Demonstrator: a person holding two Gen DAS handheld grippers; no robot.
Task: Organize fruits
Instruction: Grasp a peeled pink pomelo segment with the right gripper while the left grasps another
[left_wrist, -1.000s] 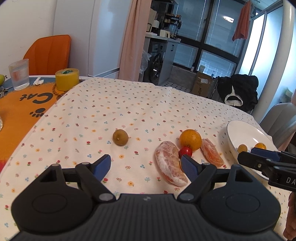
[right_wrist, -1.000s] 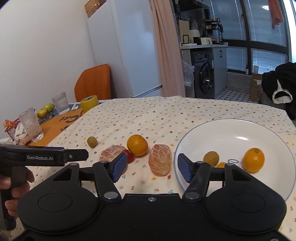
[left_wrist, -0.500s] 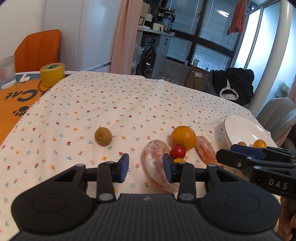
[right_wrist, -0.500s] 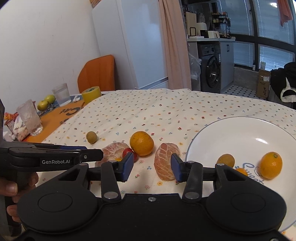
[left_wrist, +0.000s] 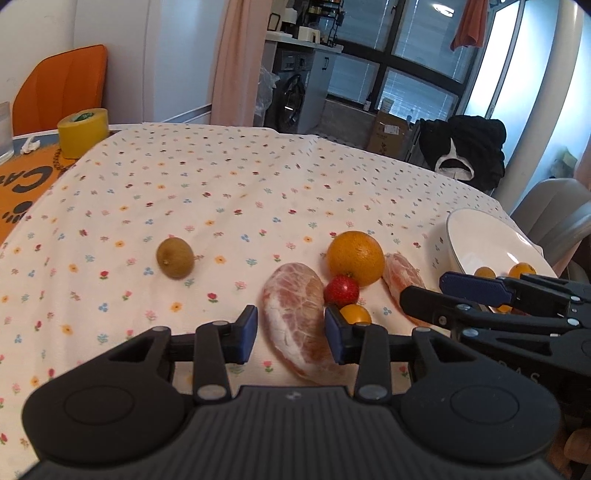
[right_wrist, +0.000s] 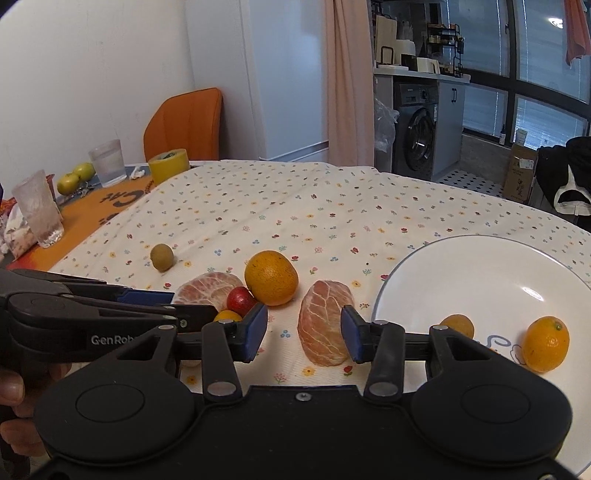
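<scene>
My left gripper (left_wrist: 290, 334) has narrowed its blue-padded jaws around the near peeled pink grapefruit segment (left_wrist: 297, 317), pads close beside it but not yet pinching. My right gripper (right_wrist: 303, 332) has likewise closed in around the second peeled segment (right_wrist: 325, 321), a gap still showing. Both grasps look imminent. A small yellow tomato (left_wrist: 355, 314) and red cherry tomato (left_wrist: 341, 289) crowd my left pad, the whole orange (left_wrist: 355, 257) behind. Beyond sit the brown kiwi (left_wrist: 175, 257) and white plate (right_wrist: 480, 266), holding kumquats.
</scene>
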